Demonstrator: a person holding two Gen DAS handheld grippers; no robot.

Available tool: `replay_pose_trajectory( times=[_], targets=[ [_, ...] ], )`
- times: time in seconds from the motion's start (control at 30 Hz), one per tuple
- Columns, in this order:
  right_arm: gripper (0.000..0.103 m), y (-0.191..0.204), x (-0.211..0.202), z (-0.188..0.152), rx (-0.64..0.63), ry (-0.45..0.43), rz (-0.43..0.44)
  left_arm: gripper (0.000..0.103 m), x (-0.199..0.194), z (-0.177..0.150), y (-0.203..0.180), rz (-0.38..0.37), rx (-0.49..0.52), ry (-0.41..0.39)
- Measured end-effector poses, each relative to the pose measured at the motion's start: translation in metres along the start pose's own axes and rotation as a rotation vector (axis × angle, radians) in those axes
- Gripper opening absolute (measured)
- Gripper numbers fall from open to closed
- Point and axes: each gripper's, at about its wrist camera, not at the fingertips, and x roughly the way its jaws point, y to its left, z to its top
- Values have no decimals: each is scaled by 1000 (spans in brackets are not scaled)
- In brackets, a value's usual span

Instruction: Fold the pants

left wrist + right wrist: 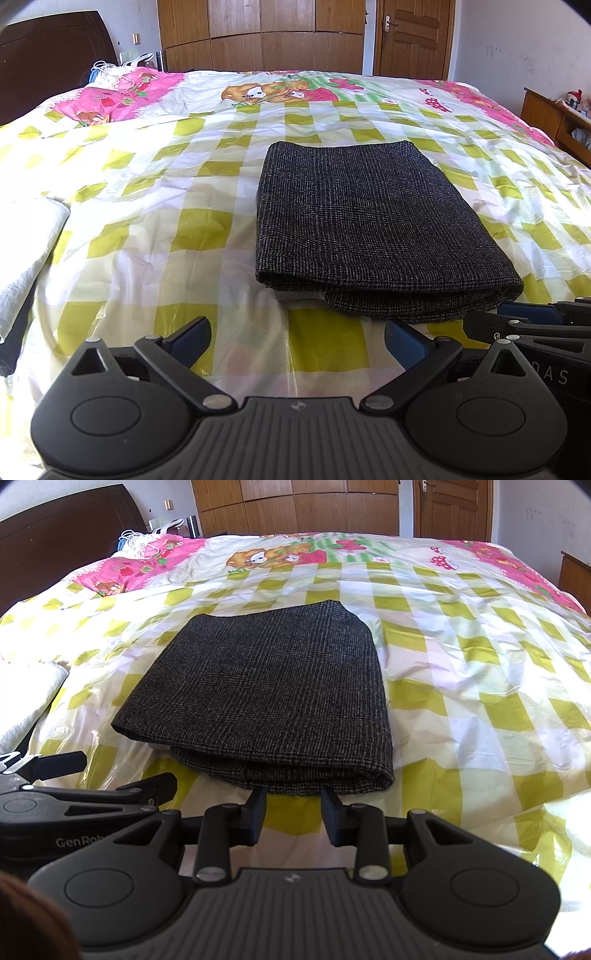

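The pants (373,229) lie folded into a thick dark grey rectangle on the bed (192,236), on its yellow and white checked cover. In the left wrist view they fill the middle and right of the frame, with the rounded folded edge at the lower side, nearest to the camera.

The left gripper (297,339) is at the bottom of that frame with its jaws spread wide and holding nothing. The pants are just above and a little right of the gap between its fingers, apart from them; the right finger's blue pad (404,341) is just below the folded edge.

In the right wrist view the pants (266,690) are in the middle of the frame. The right gripper (293,812) is at the lower middle, its jaws parted with a narrow gap and nothing between them. Its fingertips (258,805) come right up to the near folded edge; I cannot tell if they touch it.

The left gripper (110,775) appears in the lower left of this view, beside the pants.

A white towel (26,251) lies at the left edge of the bed
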Motion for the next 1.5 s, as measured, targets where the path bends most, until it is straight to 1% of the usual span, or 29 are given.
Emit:
replay_pose_trajectory(
  times=[1.17,1.5],
  targets=[
    [33,1,0,-1,8,9,-1,103,-2,-1,-4,2,11,-2],
    [31,1,-1,-3,16,18,1,103,-2,-2,-5,1,20,-2]
  ],
)
